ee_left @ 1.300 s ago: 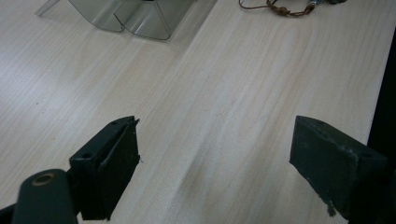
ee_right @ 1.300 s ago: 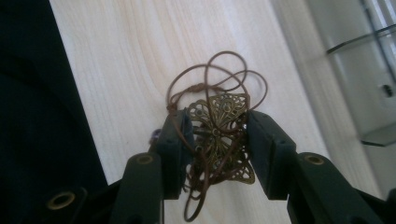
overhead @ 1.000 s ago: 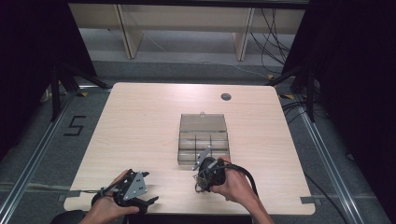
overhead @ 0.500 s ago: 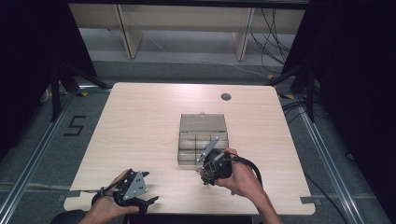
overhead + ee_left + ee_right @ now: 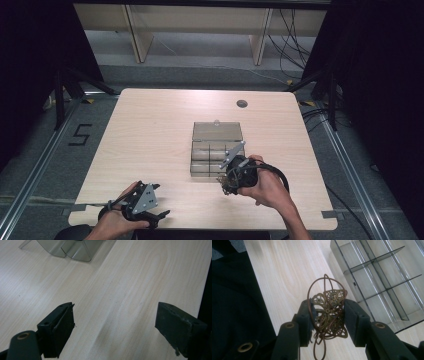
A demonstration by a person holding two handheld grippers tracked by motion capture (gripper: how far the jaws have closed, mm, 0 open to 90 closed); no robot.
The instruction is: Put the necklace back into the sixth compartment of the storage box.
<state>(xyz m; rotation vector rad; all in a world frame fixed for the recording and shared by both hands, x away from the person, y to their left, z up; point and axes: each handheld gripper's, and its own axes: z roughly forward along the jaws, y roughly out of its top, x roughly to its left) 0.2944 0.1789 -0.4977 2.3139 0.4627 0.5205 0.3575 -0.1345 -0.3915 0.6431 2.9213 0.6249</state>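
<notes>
Your right gripper [image 5: 327, 315] is clamped on a brown filigree pendant of thin metal, shaped like a butterfly or flower, threaded on a looped brown cord [image 5: 328, 312]. In the right gripper view the two black jaws press against the pendant's sides, and the cord arches above them and trails down between them. The pendant hangs over the pale wooden table [image 5: 287, 277], just beside the near edge of a clear plastic organiser box with divider walls [image 5: 384, 277], not inside any of its compartments.

In the high view your right gripper [image 5: 229, 184] sits at the front right corner of that box [image 5: 216, 150], whose smoky lid stands open at the far side. The pendant [image 5: 227, 185] shows there as a small dark tangle at the jaw tips, too small to read in detail. Your right hand [image 5: 265, 187] wraps the gripper's body, with the black cable looping around behind it.

Your left gripper [image 5: 150, 215] rests low near the front left edge of the table [image 5: 150, 130], well apart from the box. In the left gripper view its jaws stand wide apart with bare wood [image 5: 120, 290] between them, and a corner of the clear box [image 5: 72, 250] lies farther off at the top.
</notes>
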